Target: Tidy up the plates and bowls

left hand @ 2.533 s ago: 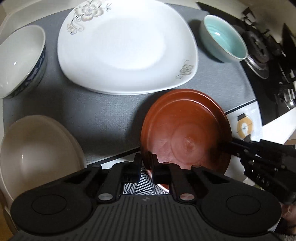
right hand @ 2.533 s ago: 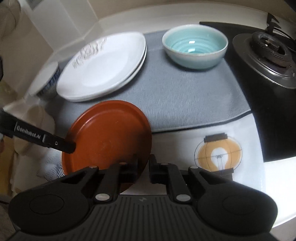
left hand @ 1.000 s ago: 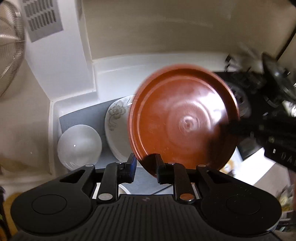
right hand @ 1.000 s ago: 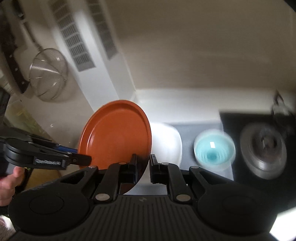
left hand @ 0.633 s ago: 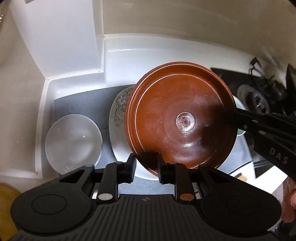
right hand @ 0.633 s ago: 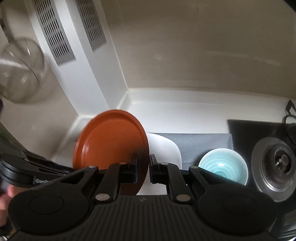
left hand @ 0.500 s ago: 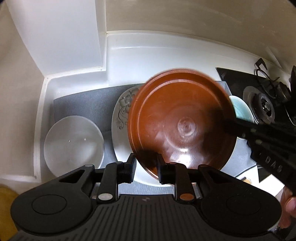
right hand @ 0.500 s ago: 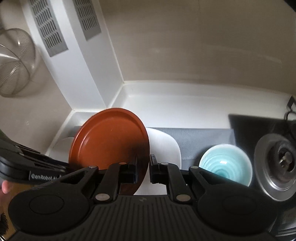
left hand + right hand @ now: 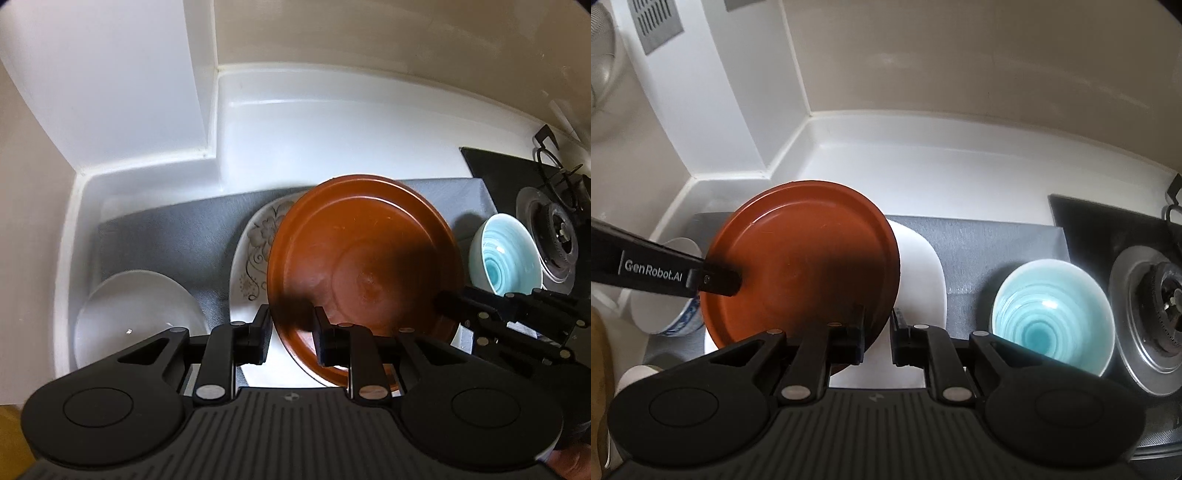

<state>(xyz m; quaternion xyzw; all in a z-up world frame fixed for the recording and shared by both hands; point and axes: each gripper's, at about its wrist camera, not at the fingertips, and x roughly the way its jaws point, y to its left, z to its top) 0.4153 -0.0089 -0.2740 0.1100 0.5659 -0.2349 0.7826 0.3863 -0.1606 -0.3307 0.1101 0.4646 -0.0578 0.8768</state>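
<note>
Left wrist: left hand-held gripper [image 9: 290, 334] clamped on the brown plate [image 9: 364, 273] rim, now lower, over the floral white plate [image 9: 253, 254] on the grey mat [image 9: 177, 236]. Right wrist: right hand-held gripper [image 9: 877, 334] clamps the opposite rim; teal bowl [image 9: 1052, 317] looms nearer than before.

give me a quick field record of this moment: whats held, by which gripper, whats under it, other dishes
held item: brown plate, tilted, in the air
left gripper: shut on the plate's near rim
right gripper: shut on the plate's rim at the opposite side
below the plate: white floral plate on the grey mat
other dishes: teal bowl on the mat beside the stove burner; white bowl with blue pattern on the mat's other side
plate contact with floral plate: cannot tell
</note>
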